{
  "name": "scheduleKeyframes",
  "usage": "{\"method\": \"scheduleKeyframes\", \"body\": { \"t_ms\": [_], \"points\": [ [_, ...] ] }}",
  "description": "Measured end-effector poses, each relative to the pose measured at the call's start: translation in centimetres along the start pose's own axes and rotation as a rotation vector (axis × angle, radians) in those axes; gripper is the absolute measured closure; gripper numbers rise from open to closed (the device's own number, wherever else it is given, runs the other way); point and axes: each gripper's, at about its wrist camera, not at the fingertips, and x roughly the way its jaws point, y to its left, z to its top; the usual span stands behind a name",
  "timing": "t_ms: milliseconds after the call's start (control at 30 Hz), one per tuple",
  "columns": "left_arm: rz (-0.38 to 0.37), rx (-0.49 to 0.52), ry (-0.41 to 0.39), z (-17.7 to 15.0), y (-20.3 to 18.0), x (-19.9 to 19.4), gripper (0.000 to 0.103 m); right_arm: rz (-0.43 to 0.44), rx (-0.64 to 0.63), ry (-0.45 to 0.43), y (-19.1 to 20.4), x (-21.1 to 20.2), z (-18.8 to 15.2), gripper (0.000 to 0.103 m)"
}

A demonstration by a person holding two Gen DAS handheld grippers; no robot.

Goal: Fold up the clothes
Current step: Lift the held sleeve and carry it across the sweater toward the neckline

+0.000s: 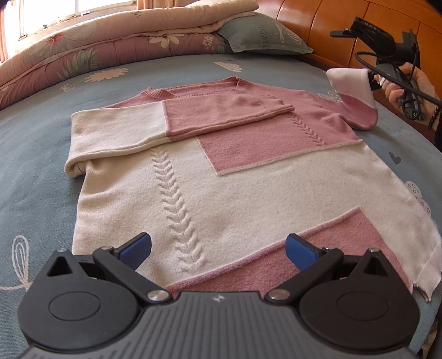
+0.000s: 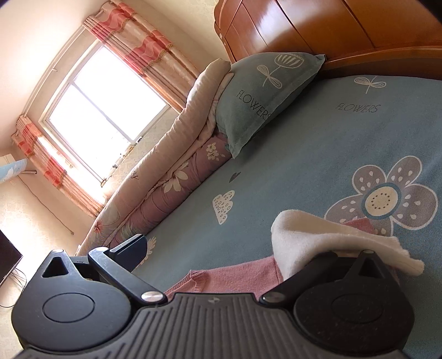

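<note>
A pink and cream knit sweater lies flat on the blue bedsheet, collar at the far end. Its left sleeve is folded across the chest. My left gripper hovers open over the hem, blue pads apart, holding nothing. At the far right a hand holds my right gripper, and the sweater's right sleeve cuff is lifted off the bed at its tip. In the right wrist view the right gripper has its jaws wide apart, and the cream cuff is draped over one finger, hiding it.
A folded floral quilt and a grey-green pillow lie along the far side of the bed. A wooden headboard rises at the right. A window with curtains lies beyond the quilt.
</note>
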Motion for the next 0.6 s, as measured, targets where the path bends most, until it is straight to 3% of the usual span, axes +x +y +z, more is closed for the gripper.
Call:
{"method": "scheduleKeyframes", "body": {
  "t_ms": [233, 600],
  "points": [
    [-0.056, 0.047, 0.046, -0.1, 0.0, -0.2, 0.001, 0.051, -0.051, 0.052, 4.1, 1.9, -0.6, 0.000],
    [-0.106, 0.059, 0.056, 0.0, 0.8, -1.2, 0.001, 0.108, -0.143, 0.132, 10.1, 5.0, -3.1, 0.000]
  ]
}}
